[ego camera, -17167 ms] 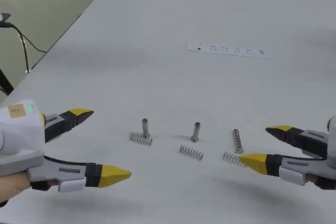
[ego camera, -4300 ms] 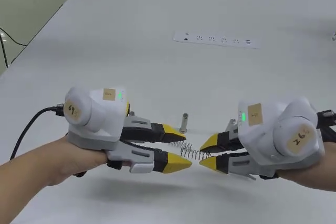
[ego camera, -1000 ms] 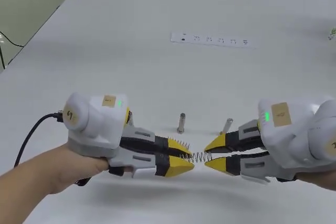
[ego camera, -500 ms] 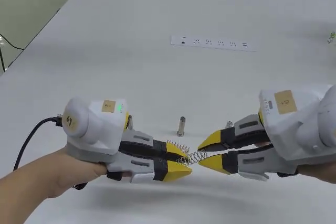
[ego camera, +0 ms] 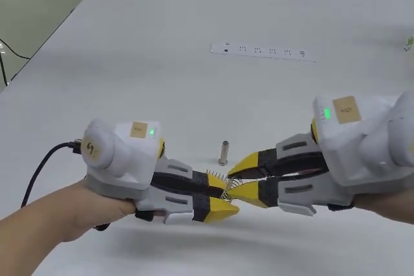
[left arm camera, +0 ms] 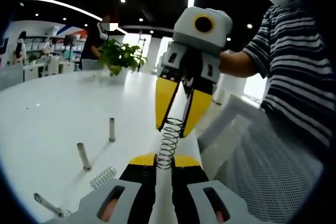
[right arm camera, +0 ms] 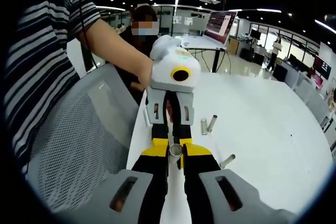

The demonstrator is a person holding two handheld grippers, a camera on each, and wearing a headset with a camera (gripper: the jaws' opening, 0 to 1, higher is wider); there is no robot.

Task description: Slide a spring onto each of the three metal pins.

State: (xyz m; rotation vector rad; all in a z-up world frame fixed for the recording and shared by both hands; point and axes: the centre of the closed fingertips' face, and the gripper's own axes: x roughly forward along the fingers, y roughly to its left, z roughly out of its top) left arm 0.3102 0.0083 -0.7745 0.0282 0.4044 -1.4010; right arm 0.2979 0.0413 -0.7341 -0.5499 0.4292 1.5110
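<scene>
In the head view the spring point(ego camera: 218, 176) is mostly hidden between the yellow tips of the left gripper point(ego camera: 228, 197) and the right gripper point(ego camera: 228, 183). The picture's right edge cuts off the right gripper's back. The sockets on the power strip point(ego camera: 262, 51) are too small to make out.

Spring point(left arm camera: 169, 142): bright metal wire. Pin point(ego camera: 224, 152): dull grey metal. Table point(ego camera: 194, 82): smooth, matt white.
</scene>
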